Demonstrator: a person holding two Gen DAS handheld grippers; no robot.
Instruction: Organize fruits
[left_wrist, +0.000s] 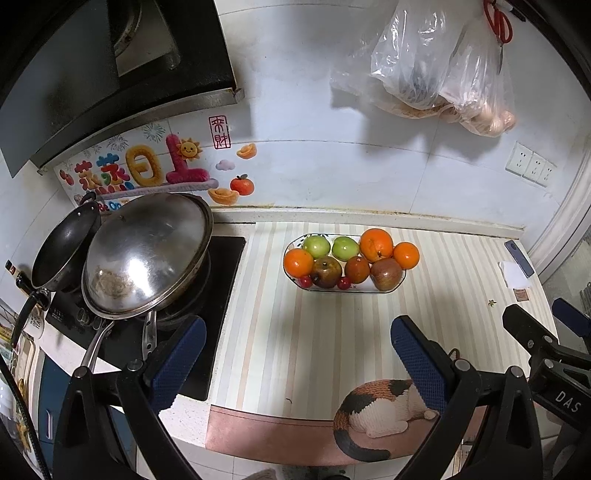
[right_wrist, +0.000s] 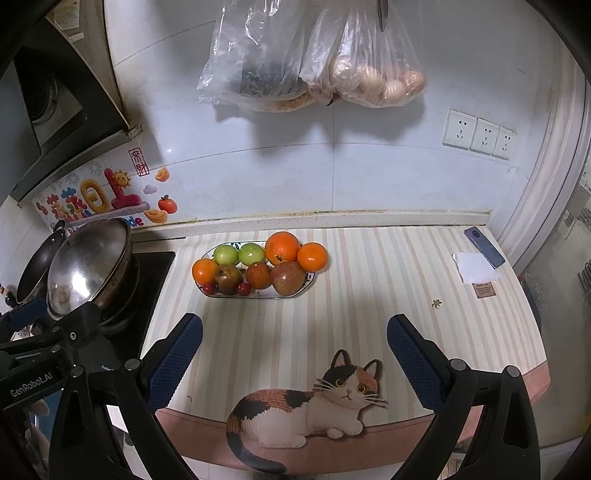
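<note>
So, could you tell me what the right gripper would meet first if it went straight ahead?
The right gripper, fingers open, would probably meet the fruit plate on the striped mat first; depth is unclear.

Oranges, apples and cherries (left_wrist: 305, 281) heaped on an oval plate (right_wrist: 310, 279).

Black arms, blue textured fingers (left_wrist: 184, 354), silver screws

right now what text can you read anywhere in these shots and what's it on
"GenRobot.AI" on the left claw's body, right wrist view.
"DAS", cut off, on the right claw's body, left wrist view.
"蒸蒸日上" on the wall sticker.
"来财" on the red seal sticker.
Blue letters ending "de" along the wall sticker's lower edge: mostly hidden by the wok lid.
Brown card on the mat: print too small to read.
</note>
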